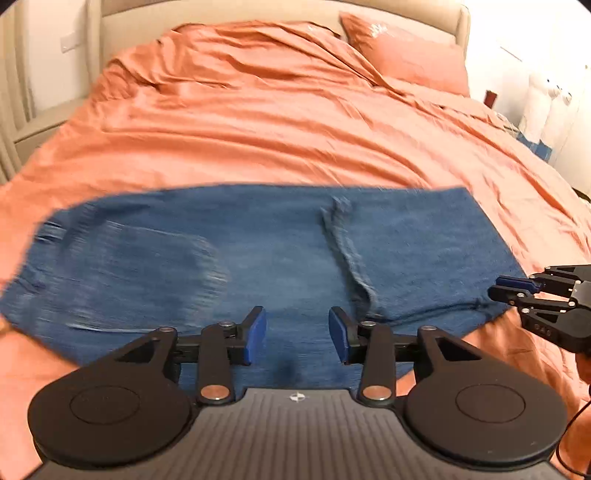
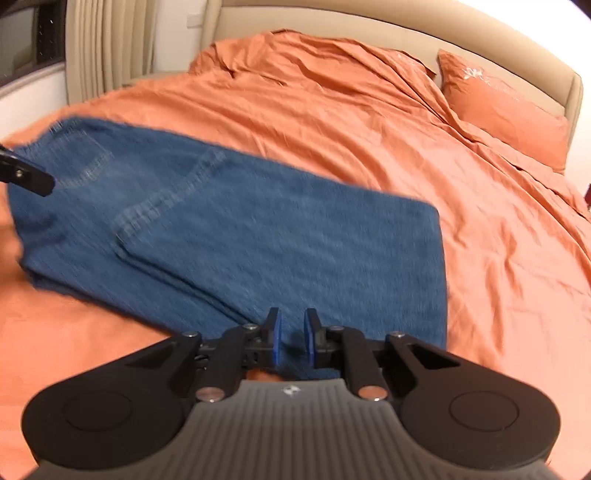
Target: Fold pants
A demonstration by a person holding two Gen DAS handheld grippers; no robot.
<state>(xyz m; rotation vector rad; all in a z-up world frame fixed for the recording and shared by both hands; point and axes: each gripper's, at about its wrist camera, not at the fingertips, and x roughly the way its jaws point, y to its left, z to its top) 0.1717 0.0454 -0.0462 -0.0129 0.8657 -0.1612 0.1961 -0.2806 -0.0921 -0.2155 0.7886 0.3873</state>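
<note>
Left claw [image 1: 297, 334] spread, empty, above jeans [image 1: 258, 258]. Right claw [image 2: 293, 341] parted narrowly, pinching nothing visible, over the jeans' near edge. Jeans folded over, flat on orange bed [image 1: 258, 129]. Likely between folds; next calls for regripping one end and doubling over.

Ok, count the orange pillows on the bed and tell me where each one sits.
1. The orange pillow lies at the head of the bed, against the beige headboard on the right side of both views. The rumpled duvet may hide another.
</note>
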